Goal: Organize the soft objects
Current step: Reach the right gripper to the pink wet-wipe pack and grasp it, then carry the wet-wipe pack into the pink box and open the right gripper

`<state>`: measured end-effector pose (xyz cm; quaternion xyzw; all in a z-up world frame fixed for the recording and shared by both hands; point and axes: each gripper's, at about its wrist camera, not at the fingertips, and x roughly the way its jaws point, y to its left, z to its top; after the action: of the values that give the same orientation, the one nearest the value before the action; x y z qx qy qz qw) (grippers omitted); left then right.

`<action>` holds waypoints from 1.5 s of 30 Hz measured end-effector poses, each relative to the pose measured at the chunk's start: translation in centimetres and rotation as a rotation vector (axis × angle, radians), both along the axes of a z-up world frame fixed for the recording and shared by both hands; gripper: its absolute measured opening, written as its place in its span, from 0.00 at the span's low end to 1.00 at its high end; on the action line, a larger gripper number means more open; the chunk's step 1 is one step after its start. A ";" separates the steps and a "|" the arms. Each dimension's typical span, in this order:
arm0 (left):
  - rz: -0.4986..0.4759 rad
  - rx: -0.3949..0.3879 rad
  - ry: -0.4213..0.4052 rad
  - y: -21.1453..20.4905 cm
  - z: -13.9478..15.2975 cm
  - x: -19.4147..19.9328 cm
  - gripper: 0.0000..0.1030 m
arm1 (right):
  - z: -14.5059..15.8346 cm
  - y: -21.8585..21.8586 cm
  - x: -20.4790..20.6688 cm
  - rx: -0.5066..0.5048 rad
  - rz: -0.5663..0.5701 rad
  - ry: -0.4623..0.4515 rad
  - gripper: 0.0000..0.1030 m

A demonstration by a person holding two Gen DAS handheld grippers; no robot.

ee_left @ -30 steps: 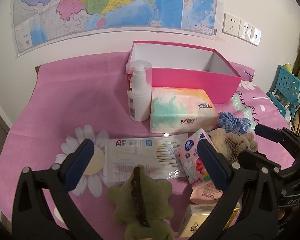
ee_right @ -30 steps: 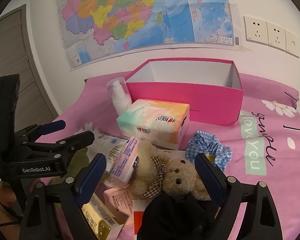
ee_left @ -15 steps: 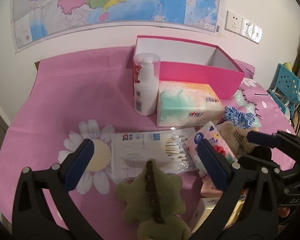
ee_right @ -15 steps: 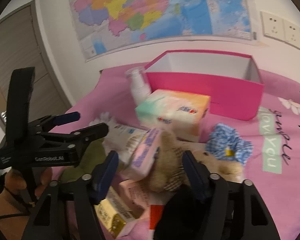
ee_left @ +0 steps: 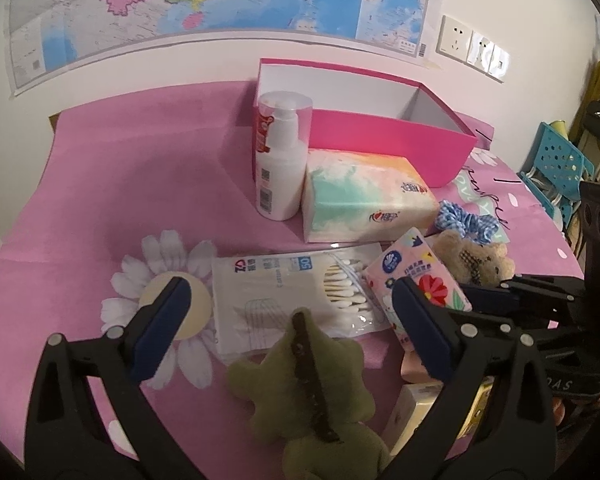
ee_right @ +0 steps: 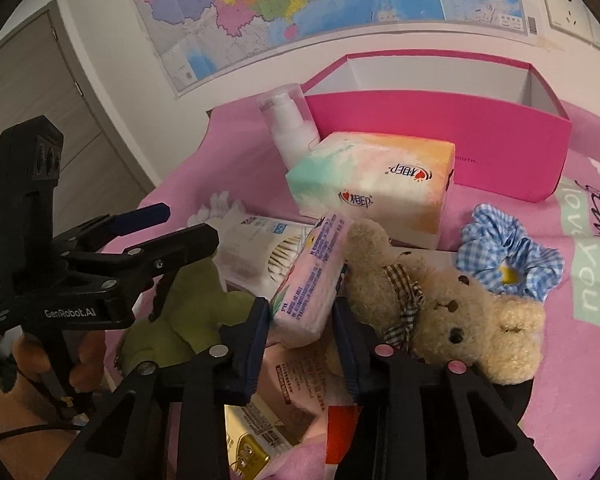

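Teddy bear [ee_right: 440, 304] beside small tissue pack [ee_right: 312, 276], seemingly nipped by right hand-held gripper [ee_right: 300, 336]; left hand-held gripper [ee_left: 288, 316] wide, "GenRobot.AI".

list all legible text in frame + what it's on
"GenRobot.AI": left gripper body.
"ZD", "50", "Cotton": cotton swab pack.
"love you": pink tablecloth.
Tissue pack logo, small pink tissue packet, pump bottle label, wall map: print too small to read.

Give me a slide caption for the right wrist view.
Right tool closing around pink tissue pack beside tan plush teddy bear.
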<state>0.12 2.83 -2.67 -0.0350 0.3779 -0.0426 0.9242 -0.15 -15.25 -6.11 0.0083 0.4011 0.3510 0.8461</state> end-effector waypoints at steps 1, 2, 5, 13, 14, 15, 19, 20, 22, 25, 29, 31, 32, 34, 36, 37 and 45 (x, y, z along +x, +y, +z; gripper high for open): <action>-0.007 -0.007 0.001 0.1 0.0 0.1 0.97 | 0.1 0.0 -0.1 0.001 0.007 -0.005 0.27; -0.013 -0.018 0.003 0.2 0.0 0.2 0.97 | 0.1 0.1 0.0 -0.006 0.016 -0.018 0.26; -0.039 -0.024 0.004 0.3 0.2 0.3 0.93 | 0.6 -0.3 0.2 0.026 0.042 -0.007 0.26; -0.098 -0.074 0.023 1.3 0.3 0.2 0.85 | 0.9 -2.0 0.9 0.082 0.052 0.031 0.23; -0.113 -0.084 0.025 1.2 0.4 0.3 0.84 | 1.1 -2.1 0.7 0.093 0.062 0.025 0.23; -0.131 -0.094 0.025 1.0 0.5 0.4 0.82 | 1.3 -2.2 0.7 0.097 0.070 0.021 0.23; -0.246 -0.154 0.033 -0.4 1.2 1.2 0.73 | 2.5 -3.0 0.8 0.137 0.088 0.009 0.23; -0.279 -0.154 0.034 -1.0 1.3 1.4 0.72 | 2.7 -3.3 1.0 0.140 0.087 0.010 0.23; -0.328 -0.131 0.039 -2.2 1.6 1.8 0.71 | 2.7 -4.0 1.6 0.149 0.097 0.035 0.23; -0.376 -0.075 0.055 -4.1 1.5 2.8 0.71 | 2.5 -5.3 2.3 0.151 0.083 0.060 0.23; -0.427 -0.055 0.116 -5.9 0.3 4.5 0.70 | 1.9 -7.3 3.2 0.181 0.054 0.095 0.23; -0.463 -0.056 0.138 -6.7 -0.1 4.8 0.69 | 1.6 -8.1 3.5 0.175 0.031 0.105 0.23; -0.476 -0.058 0.145 -7.0 -0.3 4.8 0.67 | 1.5 -8.1 3.5 0.176 0.029 0.110 0.23; -0.506 -0.059 0.155 -7.5 -0.4 4.6 0.65 | 1.4 -8.1 3.8 0.163 0.019 0.109 0.23; -0.533 -0.053 0.160 -8.0 -0.4 4.5 0.64 | 1.2 -8.0 4.0 0.164 0.021 0.117 0.23; -0.542 -0.050 0.165 -8.3 -0.4 4.4 0.64 | 1.1 -8.1 4.0 0.161 0.016 0.116 0.23; -0.611 -0.053 0.154 -9.9 -0.1 3.4 0.63 | 1.4 -6.9 3.8 0.139 0.026 0.086 0.22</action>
<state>3.49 -7.06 -2.75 0.0527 0.4386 -0.3253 0.8361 3.61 -22.14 -4.75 0.0768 0.4118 0.3882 0.8209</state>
